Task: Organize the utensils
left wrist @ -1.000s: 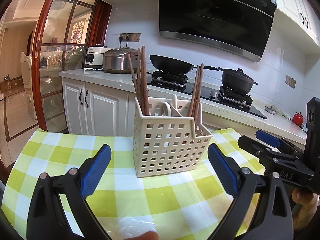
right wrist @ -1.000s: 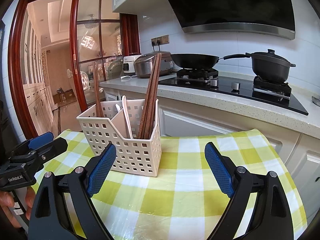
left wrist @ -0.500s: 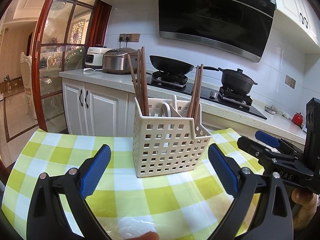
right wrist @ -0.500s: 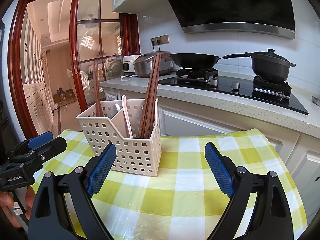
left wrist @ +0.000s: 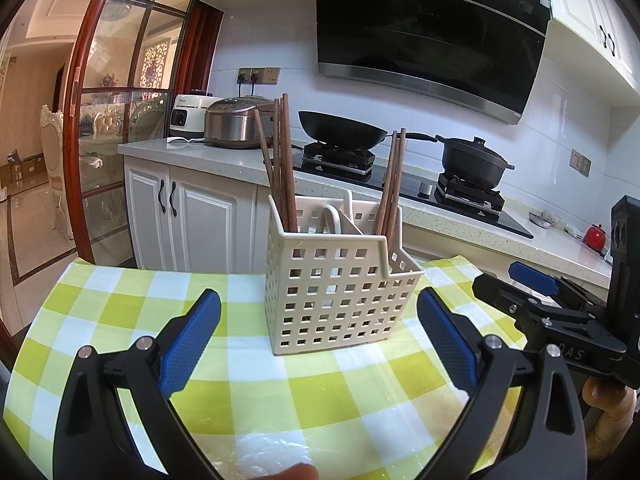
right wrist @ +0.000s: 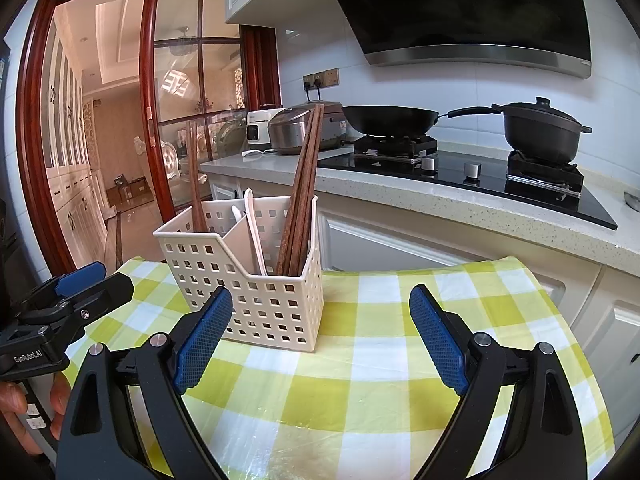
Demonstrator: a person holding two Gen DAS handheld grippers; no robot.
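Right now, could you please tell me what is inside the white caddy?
The caddy holds two bundles of wooden chopsticks in separate compartments, with white spoons between. Their lower ends are hidden behind its walls.

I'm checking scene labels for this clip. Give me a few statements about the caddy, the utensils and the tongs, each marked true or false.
1. Both tongs, left tongs and right tongs, are open and hold nothing. True.
2. The white caddy lies tipped on its side. False: it stands upright on the checked tablecloth.
3. Wooden chopsticks stand in the caddy. True.
4. The white spoons lie on the tablecloth. False: they stand in the caddy's middle compartment.
5. The black wok sits on the table. False: it sits on the stove.
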